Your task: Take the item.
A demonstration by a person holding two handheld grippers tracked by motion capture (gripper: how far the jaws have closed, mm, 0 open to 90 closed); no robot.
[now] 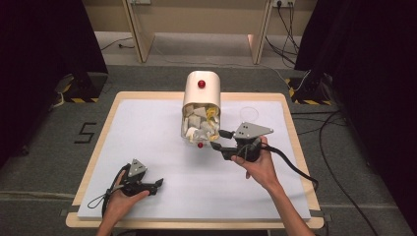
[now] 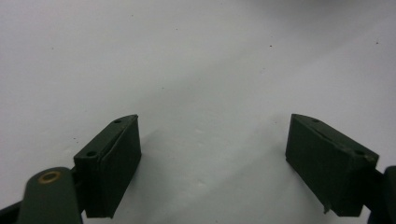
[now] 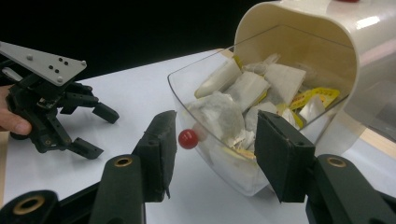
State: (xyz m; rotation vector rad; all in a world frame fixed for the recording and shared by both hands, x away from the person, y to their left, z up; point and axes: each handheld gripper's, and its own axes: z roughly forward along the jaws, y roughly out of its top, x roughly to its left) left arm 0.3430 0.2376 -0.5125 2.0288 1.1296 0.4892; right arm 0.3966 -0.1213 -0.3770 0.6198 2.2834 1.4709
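A cream rounded box (image 1: 201,88) with a red knob (image 1: 201,84) on top stands at the back middle of the white mat (image 1: 147,132). Its clear drawer (image 1: 199,127) is tipped open toward me, full of paper sachets (image 3: 247,91), with a small red knob (image 3: 188,138) on its front. My right gripper (image 1: 220,140) is just right of the drawer; in the right gripper view (image 3: 219,149) the jaws stand apart around the drawer's front corner, the knob beside the left one, no pad pressing. My left gripper (image 1: 156,186) rests open at the front left, nothing between its jaws (image 2: 212,163).
The mat covers a wooden table (image 1: 93,162). A faint clear ring (image 1: 248,114) lies on the mat right of the box. Cables (image 1: 339,172) run over the floor on the right. Black curtains (image 1: 44,59) hang at both sides.
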